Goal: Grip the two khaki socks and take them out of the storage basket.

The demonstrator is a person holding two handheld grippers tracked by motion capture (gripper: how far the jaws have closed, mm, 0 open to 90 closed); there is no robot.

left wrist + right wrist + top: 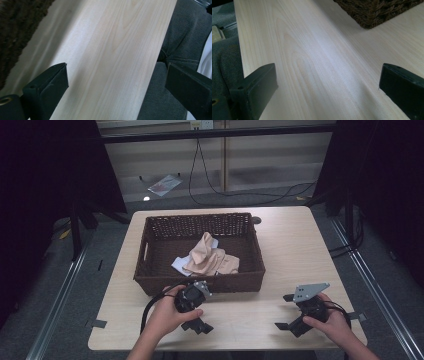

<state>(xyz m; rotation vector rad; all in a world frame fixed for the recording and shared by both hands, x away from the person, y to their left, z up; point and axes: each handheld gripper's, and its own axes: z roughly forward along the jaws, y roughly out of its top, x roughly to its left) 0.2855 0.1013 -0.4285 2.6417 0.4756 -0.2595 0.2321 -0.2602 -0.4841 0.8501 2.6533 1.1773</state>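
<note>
Wicker basket (150, 270) holds crumpled beige cloth (210, 257) over white paper (180, 265).

We see a dark wicker basket (200, 262) on a pale wooden table (290, 250), holding crumpled peach cloth (210, 257) over a white piece (180, 265). The left gripper (195, 312) sits just before the basket's near wall; the right gripper (292, 312), jaws spread, rests near the table's right front corner.

Dark wicker basket (150, 270) sits mid-table; crumpled peach cloth (210, 257) inside, over what may be white paper (180, 265).
</note>
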